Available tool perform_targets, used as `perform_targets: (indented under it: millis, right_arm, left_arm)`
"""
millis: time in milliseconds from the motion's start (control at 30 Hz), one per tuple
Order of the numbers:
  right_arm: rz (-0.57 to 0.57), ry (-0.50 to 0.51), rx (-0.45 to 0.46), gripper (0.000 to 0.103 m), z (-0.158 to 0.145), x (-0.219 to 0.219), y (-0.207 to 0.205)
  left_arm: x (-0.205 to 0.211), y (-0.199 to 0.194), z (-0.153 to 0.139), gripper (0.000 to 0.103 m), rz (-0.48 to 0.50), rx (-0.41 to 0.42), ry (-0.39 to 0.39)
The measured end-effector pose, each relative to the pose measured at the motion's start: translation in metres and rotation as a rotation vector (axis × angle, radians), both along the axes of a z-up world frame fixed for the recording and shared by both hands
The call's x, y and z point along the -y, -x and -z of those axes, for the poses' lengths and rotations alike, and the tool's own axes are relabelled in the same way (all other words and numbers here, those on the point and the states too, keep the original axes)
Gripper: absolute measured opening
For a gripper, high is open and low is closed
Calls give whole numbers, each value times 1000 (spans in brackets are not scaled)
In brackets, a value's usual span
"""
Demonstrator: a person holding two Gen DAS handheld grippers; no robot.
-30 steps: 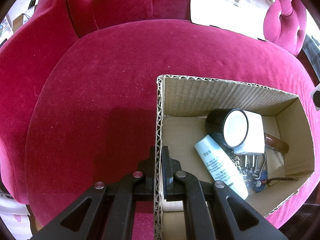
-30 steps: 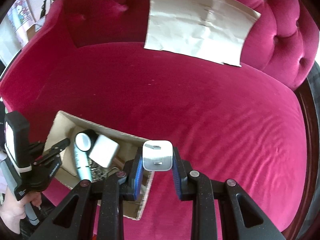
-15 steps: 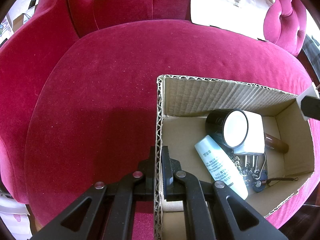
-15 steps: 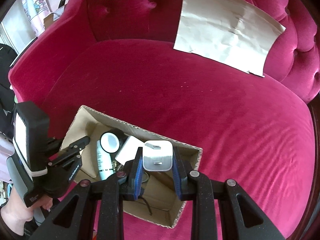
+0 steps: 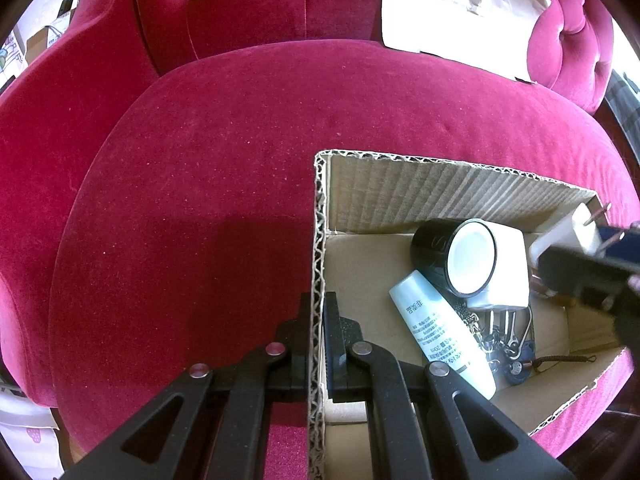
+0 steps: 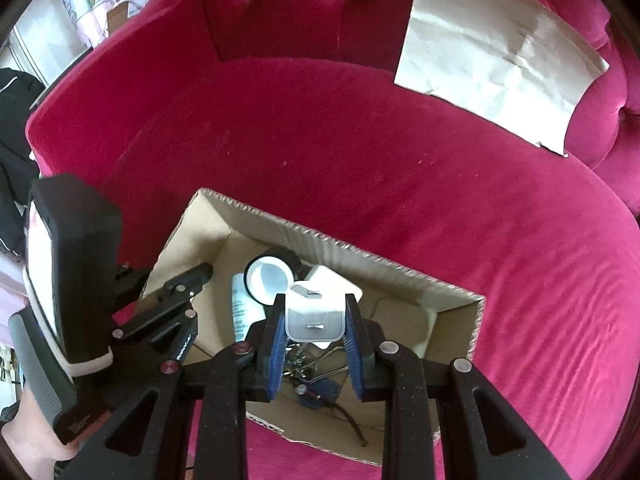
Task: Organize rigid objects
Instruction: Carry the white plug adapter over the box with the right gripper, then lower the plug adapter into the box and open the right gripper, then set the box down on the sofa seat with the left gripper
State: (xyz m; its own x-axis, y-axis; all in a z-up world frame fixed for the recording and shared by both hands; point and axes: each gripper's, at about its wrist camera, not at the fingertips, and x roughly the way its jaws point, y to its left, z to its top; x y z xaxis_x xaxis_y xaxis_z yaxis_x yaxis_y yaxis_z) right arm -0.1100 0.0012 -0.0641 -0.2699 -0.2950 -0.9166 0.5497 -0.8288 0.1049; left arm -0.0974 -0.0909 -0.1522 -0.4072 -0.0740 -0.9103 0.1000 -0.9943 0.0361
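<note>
An open cardboard box [image 5: 400, 184] [image 6: 404, 270] lies on a crimson velvet sofa seat. My left gripper [image 5: 316, 320] is shut on the box's left wall, pinching the corrugated edge. My right gripper [image 6: 316, 322] is shut on a white plug charger [image 6: 315, 316] and hangs over the box's inside; the charger [image 5: 568, 232] also shows at the box's right end in the left wrist view. Inside lie a black can with a white lid [image 5: 456, 256], a white cube [image 5: 506, 272], a pale blue tube [image 5: 440, 328] and a bunch of keys [image 5: 504, 336].
A sheet of crumpled brown paper [image 6: 496, 52] [image 5: 452, 12] leans against the tufted sofa back. Bare velvet seat [image 5: 208, 184] spreads left of and behind the box. A hand [image 6: 28, 424] holds the left gripper's handle at the lower left of the right wrist view.
My right gripper carried the charger leftward and slightly down, from beside the box's corner to above its inside. It entered the left wrist view from the right. The left gripper stayed still.
</note>
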Motion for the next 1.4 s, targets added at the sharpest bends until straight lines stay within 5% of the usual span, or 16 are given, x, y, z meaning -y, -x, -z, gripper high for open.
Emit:
perform_targets:
  millis: [533, 700, 867, 1400]
  right_arm:
    - [4, 3, 9, 29, 7, 4, -2]
    - [38, -13, -36, 81, 3, -3, 1]
    - [61, -59, -86, 100, 1, -8, 4]
    - [105, -55, -68, 103, 6, -21, 13]
  left_arm:
    - [-3, 3, 1, 4, 1, 1, -1]
    - [-2, 3, 1, 4, 1, 1, -2]
    - [-1, 2, 0, 4, 0, 2, -1]
    - [-1, 4, -1, 4, -3, 13, -5]
